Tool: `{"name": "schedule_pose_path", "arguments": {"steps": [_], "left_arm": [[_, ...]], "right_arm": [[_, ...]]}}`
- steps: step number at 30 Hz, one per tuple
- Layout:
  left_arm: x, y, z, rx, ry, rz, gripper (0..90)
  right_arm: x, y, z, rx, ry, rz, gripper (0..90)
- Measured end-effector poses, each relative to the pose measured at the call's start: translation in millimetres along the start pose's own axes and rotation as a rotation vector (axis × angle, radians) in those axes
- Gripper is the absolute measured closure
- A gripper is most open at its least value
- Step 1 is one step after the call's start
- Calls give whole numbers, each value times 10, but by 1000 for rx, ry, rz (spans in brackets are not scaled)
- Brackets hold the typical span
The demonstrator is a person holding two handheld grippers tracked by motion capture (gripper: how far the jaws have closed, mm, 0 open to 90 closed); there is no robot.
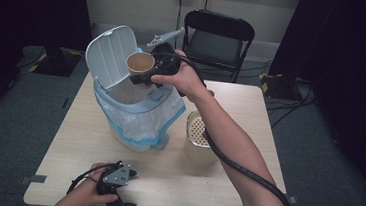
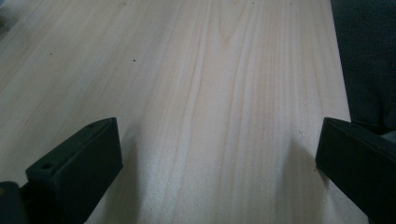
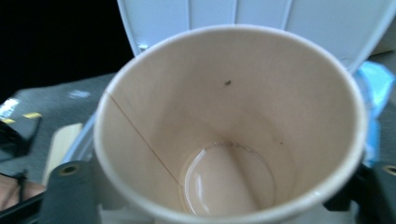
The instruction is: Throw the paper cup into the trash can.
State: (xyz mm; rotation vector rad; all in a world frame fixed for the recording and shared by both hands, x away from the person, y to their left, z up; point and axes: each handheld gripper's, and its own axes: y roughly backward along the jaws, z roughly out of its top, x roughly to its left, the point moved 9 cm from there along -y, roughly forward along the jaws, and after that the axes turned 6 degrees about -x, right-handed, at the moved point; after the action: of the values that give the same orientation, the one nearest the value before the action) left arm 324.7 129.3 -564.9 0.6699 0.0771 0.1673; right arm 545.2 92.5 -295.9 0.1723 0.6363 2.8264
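A tan paper cup (image 1: 140, 63) hangs tilted over the open white bin (image 1: 134, 121), its mouth turned toward me. In the right gripper view the cup (image 3: 229, 130) looks empty and round. It sits between the jaws of my right gripper (image 3: 224, 196), with a sliver of gap beside the left jaw. The right gripper (image 1: 142, 77) is just in front of the bin's raised lid (image 1: 107, 51). My left gripper (image 1: 130, 188) rests near the table's front edge. Its jaws (image 2: 219, 158) stand wide open over bare wood.
The bin is lined with a blue and white bag and stands at the middle left of the wooden table (image 1: 251, 104). A tan container with a perforated insert (image 1: 199, 139) stands right of the bin. A black folding chair (image 1: 218, 36) is behind the table.
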Motion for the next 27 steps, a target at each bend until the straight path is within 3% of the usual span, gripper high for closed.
{"name": "schedule_pose_path", "arguments": {"steps": [1, 4, 5, 11, 27], "left_arm": [[0, -1, 0, -2, -2, -1, 0], [1, -1, 0, -2, -3, -1, 0], [1, -1, 1, -2, -3, -1, 0], [0, -2, 1, -2, -3, -2, 0], [6, 0, 1, -2, -7, 2, 0]], "right_arm": [[0, -10, -17, 3, -23, -2, 108], [-5, 20, -63, 19, -34, -10, 172], [-9, 46, -66, 15, -30, -17, 130], [-13, 273, -79, -16, -25, -39, 143], [274, 735, -328, -2, 20, -5, 143]]}}
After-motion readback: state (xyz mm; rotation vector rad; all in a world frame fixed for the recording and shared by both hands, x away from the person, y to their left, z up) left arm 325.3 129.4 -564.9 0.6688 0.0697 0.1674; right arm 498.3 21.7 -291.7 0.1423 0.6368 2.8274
